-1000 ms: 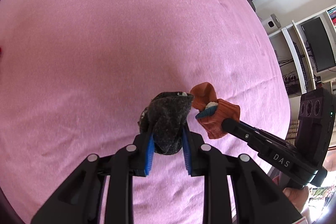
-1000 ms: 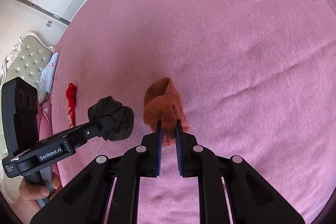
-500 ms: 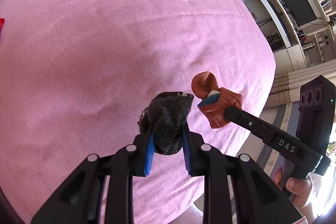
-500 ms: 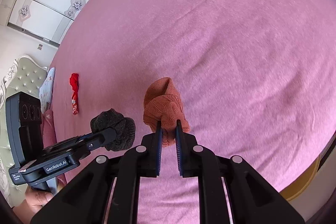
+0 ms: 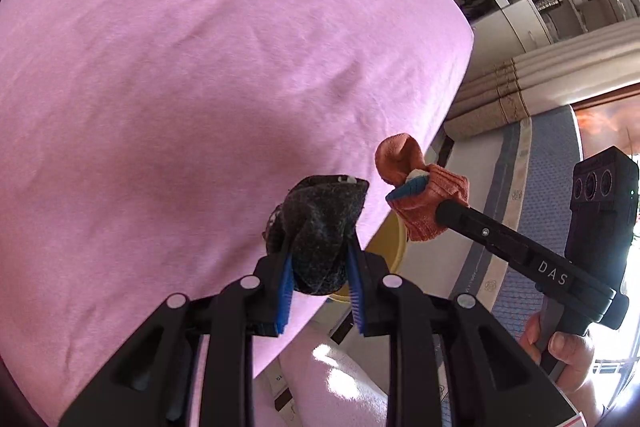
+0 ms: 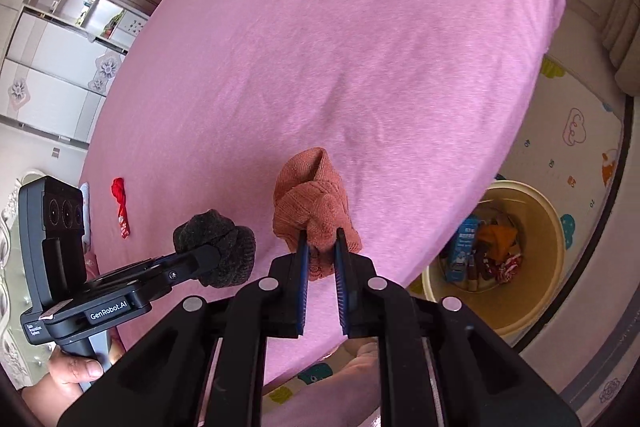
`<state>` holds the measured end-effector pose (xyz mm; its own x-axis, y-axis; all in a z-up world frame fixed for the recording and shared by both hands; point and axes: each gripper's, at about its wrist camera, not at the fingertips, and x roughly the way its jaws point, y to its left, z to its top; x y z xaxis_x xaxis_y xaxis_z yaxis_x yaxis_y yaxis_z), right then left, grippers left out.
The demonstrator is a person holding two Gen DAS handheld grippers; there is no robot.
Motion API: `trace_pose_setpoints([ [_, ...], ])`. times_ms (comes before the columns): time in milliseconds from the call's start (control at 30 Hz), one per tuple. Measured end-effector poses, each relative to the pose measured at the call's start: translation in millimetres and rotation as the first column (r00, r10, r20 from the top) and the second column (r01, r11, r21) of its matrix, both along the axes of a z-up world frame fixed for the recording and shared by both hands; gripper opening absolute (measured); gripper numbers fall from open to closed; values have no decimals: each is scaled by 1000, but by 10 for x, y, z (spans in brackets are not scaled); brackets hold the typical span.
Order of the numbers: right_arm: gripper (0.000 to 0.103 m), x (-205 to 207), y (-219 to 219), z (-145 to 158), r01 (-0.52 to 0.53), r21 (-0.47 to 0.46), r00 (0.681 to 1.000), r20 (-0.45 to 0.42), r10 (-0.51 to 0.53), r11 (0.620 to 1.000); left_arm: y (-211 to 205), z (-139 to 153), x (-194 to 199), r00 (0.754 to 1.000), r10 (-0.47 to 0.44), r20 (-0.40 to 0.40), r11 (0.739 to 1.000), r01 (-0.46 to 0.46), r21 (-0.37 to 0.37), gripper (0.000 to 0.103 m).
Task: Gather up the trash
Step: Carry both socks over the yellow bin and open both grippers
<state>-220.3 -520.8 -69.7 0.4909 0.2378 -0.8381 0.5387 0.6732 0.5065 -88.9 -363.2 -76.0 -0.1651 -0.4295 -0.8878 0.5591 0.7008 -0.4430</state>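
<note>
Dark grey sock clamped between the blue pads of the left tool, orange sock pinched between the nearly closed pads of the right tool, both bundles held up just beside each other, above the near edge of the bed. Beyond them, pink bedsheet spread wide, with a small red scrap lying on it well apart to the left. Off the bed's right edge, down on the patterned floor mat, a yellow bin with mixed rubbish inside.
</note>
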Motion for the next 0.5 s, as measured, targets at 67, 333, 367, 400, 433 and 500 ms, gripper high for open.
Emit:
trace_pose_setpoints([
  [67, 12, -231, -202, -21, 36, 0, 999, -6, -36, 999, -291, -36, -198, 999, -44, -12, 999, 44, -3, 24],
  [333, 12, -1172, -903, -369, 174, 32, 982, -74, -171, 984, -1288, -300, -993, 973, -225, -43, 974, 226, 27, 24],
  [367, 12, -1269, -969, -437, 185, 42, 980, -82, -181, 982, -1394, -358, -1074, 969, -242, -51, 969, 244, 35, 24],
  [400, 12, -1355, -1033, -499, 197, 53, 977, -90, -191, 979, -1494, -428, -1139, 965, -256, -59, 965, 258, 42, 24],
  [433, 12, -1433, -1079, -560, 207, 61, 975, -97, -201, 976, -1585, -494, -1208, 961, -269, -66, 961, 273, 52, 24],
  [500, 12, -1574, -1156, -685, 221, 78, 971, -114, -212, 972, -1741, -629, -1339, 953, -292, -78, 952, 297, 69, 24],
])
